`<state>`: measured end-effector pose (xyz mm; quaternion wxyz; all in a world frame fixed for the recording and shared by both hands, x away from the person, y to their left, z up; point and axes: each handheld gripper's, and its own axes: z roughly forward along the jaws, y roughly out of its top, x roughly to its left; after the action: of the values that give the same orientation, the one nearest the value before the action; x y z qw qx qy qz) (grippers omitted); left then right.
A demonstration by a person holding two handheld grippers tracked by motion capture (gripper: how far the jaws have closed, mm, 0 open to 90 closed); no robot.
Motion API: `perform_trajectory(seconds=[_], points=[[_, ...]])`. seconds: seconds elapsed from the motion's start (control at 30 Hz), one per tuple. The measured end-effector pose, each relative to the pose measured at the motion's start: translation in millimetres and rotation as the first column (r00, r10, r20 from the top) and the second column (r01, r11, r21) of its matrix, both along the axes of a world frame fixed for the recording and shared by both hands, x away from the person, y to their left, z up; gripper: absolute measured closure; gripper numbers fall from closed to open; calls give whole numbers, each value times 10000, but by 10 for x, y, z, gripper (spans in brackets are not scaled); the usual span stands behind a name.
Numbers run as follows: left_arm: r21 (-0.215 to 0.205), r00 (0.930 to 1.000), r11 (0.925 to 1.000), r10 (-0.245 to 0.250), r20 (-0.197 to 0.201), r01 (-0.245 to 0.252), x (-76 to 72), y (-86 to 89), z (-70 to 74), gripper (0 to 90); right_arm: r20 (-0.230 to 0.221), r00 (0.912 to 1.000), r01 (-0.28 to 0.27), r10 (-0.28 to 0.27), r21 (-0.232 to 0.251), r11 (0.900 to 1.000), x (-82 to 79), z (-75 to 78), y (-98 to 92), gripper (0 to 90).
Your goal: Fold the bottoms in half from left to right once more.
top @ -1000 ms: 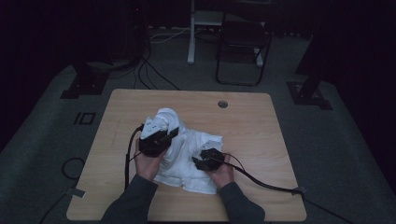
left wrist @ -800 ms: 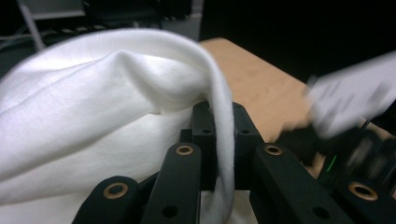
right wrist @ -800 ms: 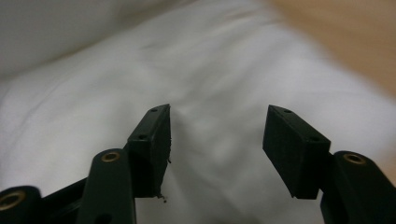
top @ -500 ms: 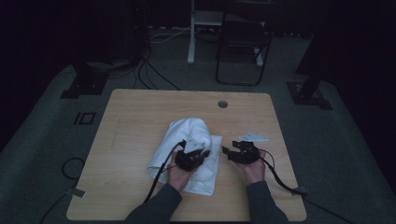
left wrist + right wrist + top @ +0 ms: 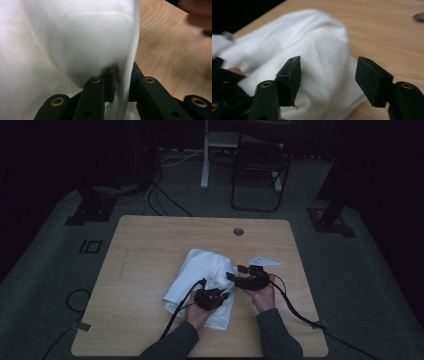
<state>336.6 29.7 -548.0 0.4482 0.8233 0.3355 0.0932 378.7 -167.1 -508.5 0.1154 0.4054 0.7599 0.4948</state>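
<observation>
A white cloth (image 5: 200,275) lies rumpled on the middle of the wooden table (image 5: 150,245). My left gripper (image 5: 212,297) rests low at the cloth's near right part. In the left gripper view its jaws (image 5: 121,72) stand close together with a thin fold of the cloth (image 5: 75,37) pinched between them; they have just been opening slightly. My right gripper (image 5: 247,280) hovers at the cloth's right edge. In the right gripper view its jaws (image 5: 328,72) stand wide apart over a bulge of the cloth (image 5: 319,42), with nothing gripped.
A round cable hole (image 5: 238,231) sits near the table's far edge. Bare wood (image 5: 387,30) lies right of the cloth. Black cables trail from both grippers toward the front edge. A chair (image 5: 260,165) and floor cables stand beyond the table.
The left hand has swung right and down with the cloth, turning a raised heap into a flatter fold. The right hand has moved right, off the cloth to its edge.
</observation>
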Motion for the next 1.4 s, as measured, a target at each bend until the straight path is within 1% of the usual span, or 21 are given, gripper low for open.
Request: perform_trajectory(seconds=[0.03, 0.1, 0.17, 0.27, 0.33, 0.37, 0.43, 0.5, 0.53, 0.57, 0.6, 0.63, 0.67, 0.73, 0.8, 0.87, 0.97, 1.13, 1.3, 1.33, 1.4], points=[[-7, 10000, 10000, -21, -60, 21, -6, 8, 22, 782, -171, 9997, -158, 157, -84, 9998, 47, -36, 35, 495], [-112, 9996, 9998, -188, -189, 186, -46, 17, 99, 672, -574, 9981, -252, 234, -313, 9992, 124, -104, 78, 718], [108, 9996, 9996, -258, 97, 257, -139, 23, 250, 597, -745, 9972, -59, 15, -592, 9982, 185, -159, 88, 834], [-126, 9964, 9986, -503, 680, 512, -271, 123, 601, 548, -898, 9952, 316, -384, -754, 9966, 252, -216, 68, 856], [-440, 9900, 9980, -395, 1354, 459, -315, 265, 866, 531, -911, 9948, 373, -448, -826, 9959, 273, -246, 57, 856], [-577, 9868, 9980, -157, 1614, 253, -302, 355, 979, 529, -913, 9947, 392, -470, -854, 9956, 278, -260, 53, 856], [-455, 9754, 9980, 528, 2142, -440, -212, 554, 1137, 531, -941, 9945, 383, -462, -843, 9957, 283, -281, 45, 856], [-339, 9680, 9918, 1274, 2161, -1229, -46, 765, 1183, 559, -894, 9949, 383, -458, -836, 9958, 281, -290, 38, 856], [-179, 9617, 9855, 1683, 2164, -1685, 46, 861, 1167, 571, -869, 9952, 373, -447, -848, 9957, 280, -291, 38, 856], [199, 9530, 9763, 2058, 2223, -2155, 165, 962, 1114, 594, -832, 9955, 375, -449, -882, 9954, 281, -291, 39, 856], [390, 9523, 9711, 2227, 2087, -2357, 237, 1014, 1066, 618, -824, 9957, 348, -423, -901, 9953, 286, -292, 37, 856], [568, 9611, 9701, 2242, 1610, -2359, 344, 1087, 968, 635, -841, 9956, 342, -420, -921, 9952, 291, -290, 36, 856], [585, 9708, 9757, 2021, 1290, -2109, 392, 1114, 898, 660, -823, 9956, 360, -439, -948, 9948, 302, -288, 36, 856], [782, 9920, 9898, 1154, 521, -1192, 438, 1108, 675, 671, -804, 9957, 377, -457, -991, 9944, 319, -282, 35, 857], [1008, 9939, 9898, 955, 553, -1007, 392, 1058, 537, 684, -762, 9960, 394, -475, -1047, 9937, 345, -278, 39, 858], [660, 9923, 9905, 1185, 359, -1207, 324, 1015, 410, 698, -780, 9956, 420, -511, -1142, 9926, 362, -279, 45, 858], [838, 9912, 9883, 1237, 468, -1273, 217, 927, 283, 714, -723, 9960, 438, -532, -1262, 9910, 383, -289, 53, 856], [1241, 9752, 9709, 1918, 1106, -2050, 76, 798, 161, 726, -717, 9958, 476, -573, -1307, 9903, 402, -280, 39, 828], [1151, 9732, 9687, 2095, 952, -2198, 93, 803, 150, 733, -543, 9963, 569, -660, -1557, 9862, 362, -228, 18, 681], [1139, 9724, 9682, 2121, 974, -2226, 89, 804, 148, 734, -253, 9969, 691, -745, -1705, 9829, 306, -155, -10, 597], [1104, 9703, 9668, 2196, 1017, -2304, 78, 799, 142, 733, 74, 9962, 867, -867, -1670, 9821, 247, -65, -52, 540]])
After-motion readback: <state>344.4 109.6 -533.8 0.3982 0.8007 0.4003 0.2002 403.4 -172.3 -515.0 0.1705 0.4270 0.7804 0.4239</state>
